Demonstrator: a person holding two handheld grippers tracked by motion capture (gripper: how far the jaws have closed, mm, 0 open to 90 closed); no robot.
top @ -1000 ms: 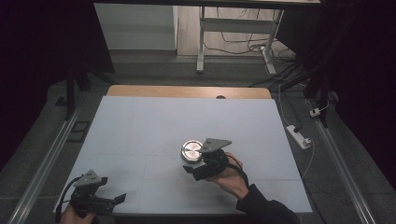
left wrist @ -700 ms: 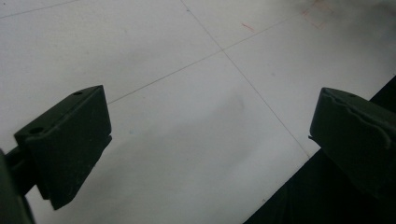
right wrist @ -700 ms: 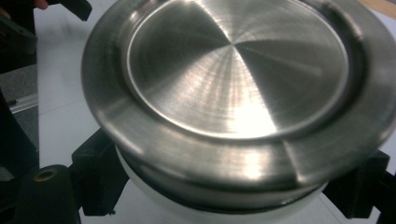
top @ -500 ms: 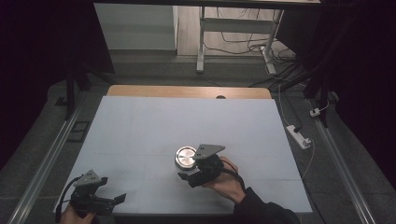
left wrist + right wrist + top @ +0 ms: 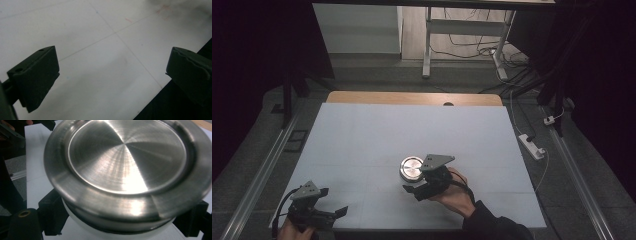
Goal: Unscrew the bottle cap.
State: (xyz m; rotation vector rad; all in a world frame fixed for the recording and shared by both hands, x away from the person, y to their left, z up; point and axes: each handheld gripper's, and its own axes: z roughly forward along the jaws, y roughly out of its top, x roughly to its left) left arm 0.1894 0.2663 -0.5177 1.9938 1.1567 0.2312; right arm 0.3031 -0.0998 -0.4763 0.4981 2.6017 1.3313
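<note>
We hold the steel-lidded jar (image 5: pixel 127 177) mid-tabletop (image 5: pixel 362 130), right gripper (image 5: pixel 419 187) fingers clamped below its rim; it seems rigid, slick, weighty. Left gripper (image 5: pixel 329 214) fingers spread wide, empty.

Brushed silver lid (image 5: pixel 127 157), white table (image 5: pixel 362 140), black fingers (image 5: pixel 35 77).
</note>
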